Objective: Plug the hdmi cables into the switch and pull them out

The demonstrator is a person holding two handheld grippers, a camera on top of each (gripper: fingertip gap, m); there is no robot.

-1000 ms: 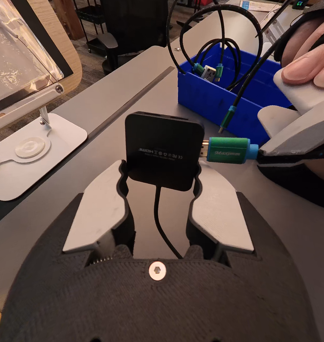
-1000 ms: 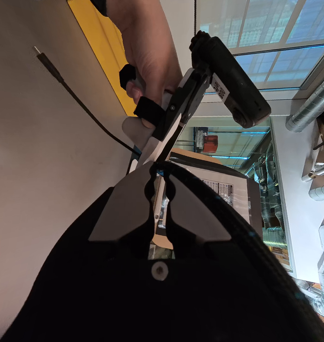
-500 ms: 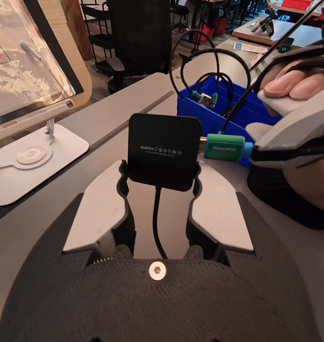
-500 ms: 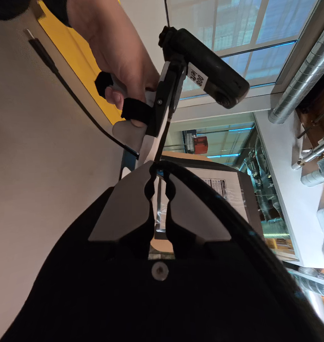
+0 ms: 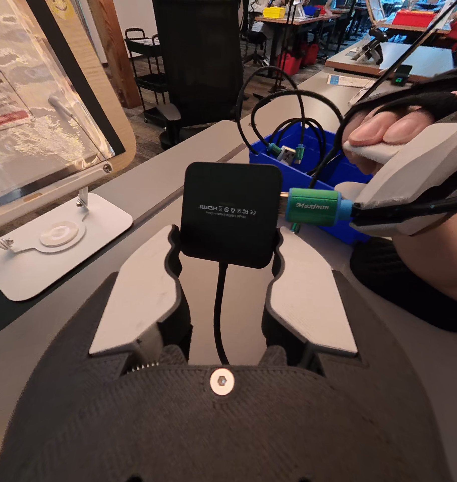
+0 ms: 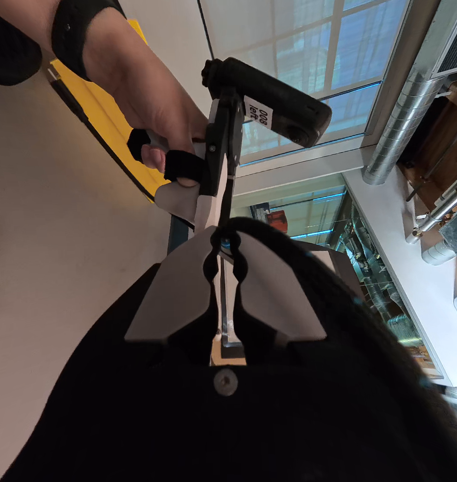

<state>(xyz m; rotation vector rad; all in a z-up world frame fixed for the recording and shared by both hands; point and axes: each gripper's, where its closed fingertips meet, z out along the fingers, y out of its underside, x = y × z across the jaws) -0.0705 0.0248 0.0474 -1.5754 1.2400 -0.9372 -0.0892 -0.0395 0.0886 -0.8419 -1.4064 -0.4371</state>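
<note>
My left gripper [image 5: 226,234] is shut on the black square HDMI switch [image 5: 230,211] and holds it tilted up above the grey table [image 5: 154,182]; the switch's own black lead hangs back between the fingers. The green HDMI plug [image 5: 313,210] sits at the switch's right edge with a short strip of its metal tip showing. The right gripper [image 5: 358,211] comes in from the right, shut on the cable just behind the plug. In the right wrist view my right gripper [image 6: 223,237] is shut on the black cable, whose blue collar [image 6: 225,243] shows between the tips.
A blue bin [image 5: 308,169] with coiled cables and green connectors stands behind the switch. A framed sign on a white stand [image 5: 52,234] is at the left. A person's hands hold both grippers. Chairs and other desks lie beyond the table.
The switch and plug have been lifted and tilted up together. The plug's metal tip has gone further into the switch's right side, with less of it showing.
</note>
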